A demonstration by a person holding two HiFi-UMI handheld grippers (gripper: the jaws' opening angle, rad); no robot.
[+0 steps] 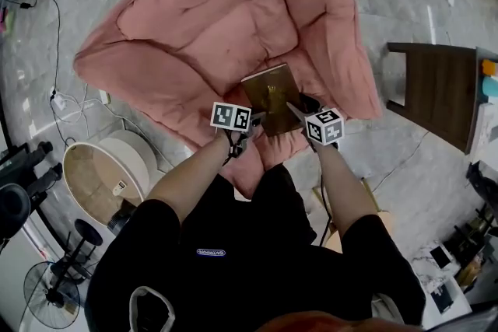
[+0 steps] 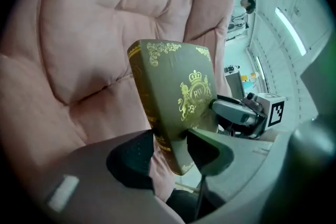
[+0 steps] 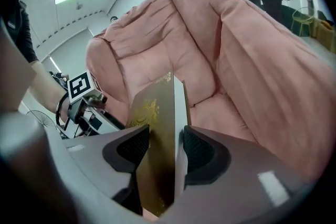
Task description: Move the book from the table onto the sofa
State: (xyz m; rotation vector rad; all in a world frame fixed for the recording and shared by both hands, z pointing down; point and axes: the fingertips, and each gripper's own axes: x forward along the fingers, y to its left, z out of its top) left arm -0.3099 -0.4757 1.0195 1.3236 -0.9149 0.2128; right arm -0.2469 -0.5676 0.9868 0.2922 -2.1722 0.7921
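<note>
The head view looks steeply down from above onto the sofa [image 1: 218,19] and book [image 1: 272,93]. Both gripper views sit close behind their jaws, facing the book from opposite sides against the sofa cushions, all three sharing it.

Sofa [image 1: 226,27] seat, far of the book [image 1: 272,89]: wide bare cushion, free way in from near side. Puffed sofa sides rise L & R of the seat and wall it in; far end closed by more padding. Book, clamped btw left gripper [image 1: 253,119] & right gripper [image 1: 296,111], fills the gap btw them over the sofa's near edge. R of sofa: strip of bare floor [image 1: 389,159], then dark table [image 1: 440,89]. L near: round tub [image 1: 101,175], cables [image 1: 66,101] on the floor, fan [image 1: 48,295] at the near L corner.
</note>
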